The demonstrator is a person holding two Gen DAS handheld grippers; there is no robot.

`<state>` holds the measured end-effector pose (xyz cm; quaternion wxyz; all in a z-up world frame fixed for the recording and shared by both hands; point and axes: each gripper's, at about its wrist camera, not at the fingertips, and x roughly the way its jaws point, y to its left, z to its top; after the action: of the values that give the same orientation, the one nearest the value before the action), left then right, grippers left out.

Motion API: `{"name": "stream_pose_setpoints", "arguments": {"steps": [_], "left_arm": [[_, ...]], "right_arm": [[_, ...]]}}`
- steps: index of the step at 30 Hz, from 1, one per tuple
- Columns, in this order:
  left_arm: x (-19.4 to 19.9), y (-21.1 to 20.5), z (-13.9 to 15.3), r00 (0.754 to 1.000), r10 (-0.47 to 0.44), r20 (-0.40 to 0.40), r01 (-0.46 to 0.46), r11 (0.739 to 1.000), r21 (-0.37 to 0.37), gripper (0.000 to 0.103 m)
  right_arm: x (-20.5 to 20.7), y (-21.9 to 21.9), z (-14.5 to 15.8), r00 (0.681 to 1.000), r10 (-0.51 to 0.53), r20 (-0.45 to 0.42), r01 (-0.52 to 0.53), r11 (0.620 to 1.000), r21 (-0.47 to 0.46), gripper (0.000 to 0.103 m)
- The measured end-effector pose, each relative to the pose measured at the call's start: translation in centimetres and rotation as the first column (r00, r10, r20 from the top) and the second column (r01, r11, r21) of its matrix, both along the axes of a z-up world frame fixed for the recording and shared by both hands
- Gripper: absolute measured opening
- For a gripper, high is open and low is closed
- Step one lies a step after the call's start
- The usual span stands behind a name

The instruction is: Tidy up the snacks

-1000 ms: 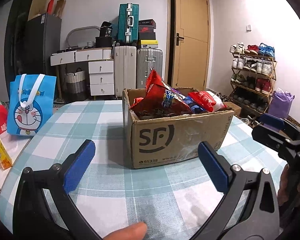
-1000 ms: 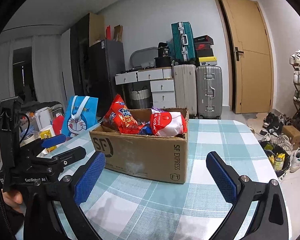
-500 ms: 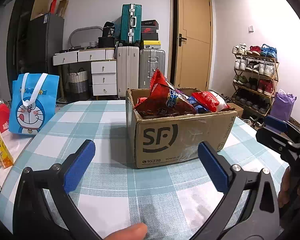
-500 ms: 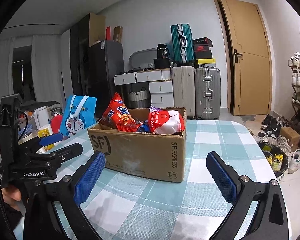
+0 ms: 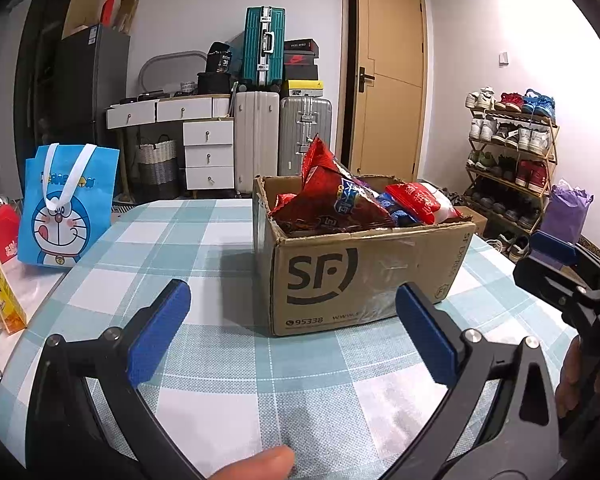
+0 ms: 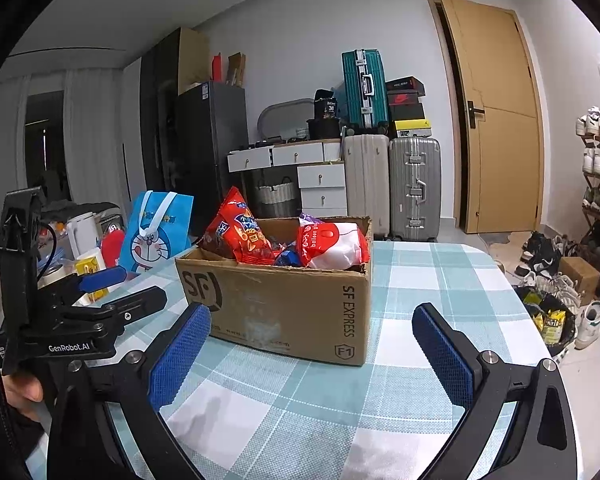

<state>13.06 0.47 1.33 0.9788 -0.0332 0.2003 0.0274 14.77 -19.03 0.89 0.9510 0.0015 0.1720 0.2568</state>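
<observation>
A brown SF cardboard box (image 5: pixel 364 272) stands on the checked table, also in the right wrist view (image 6: pixel 276 304). Several snack bags fill it: a tall red bag (image 5: pixel 332 196), seen too in the right wrist view (image 6: pixel 236 232), and a red-and-white bag (image 5: pixel 420 200), shown as well from the right (image 6: pixel 332 246). My left gripper (image 5: pixel 292 336) is open and empty, a little in front of the box. My right gripper (image 6: pixel 312 356) is open and empty, in front of the box's right corner. Each gripper shows in the other's view: the right one at the right edge (image 5: pixel 564 276), the left one at the left (image 6: pixel 100 292).
A blue Doraemon bag (image 5: pixel 66 208) stands at the table's left, with a yellow carton (image 5: pixel 2 300) and red pack (image 5: pixel 4 232) beside it. The table edge (image 6: pixel 540 320) is at the right. Suitcases, drawers and a shoe rack (image 5: pixel 512 160) stand behind.
Both grippers have drawn slightly back and up from the box, so it sits a little lower and farther in view. Both stay open and empty.
</observation>
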Motion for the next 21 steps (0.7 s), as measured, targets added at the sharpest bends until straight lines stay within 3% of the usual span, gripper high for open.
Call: {"name": "stream_pose_setpoints", "arguments": {"steps": [21], "left_arm": [[-0.01, -0.05, -0.16, 1.000, -0.002, 0.000, 0.002, 1.000, 0.006, 0.102]], "right_arm": [[0.02, 0.07, -0.03, 1.000, 0.001, -0.002, -0.001, 1.000, 0.000, 0.103]]}}
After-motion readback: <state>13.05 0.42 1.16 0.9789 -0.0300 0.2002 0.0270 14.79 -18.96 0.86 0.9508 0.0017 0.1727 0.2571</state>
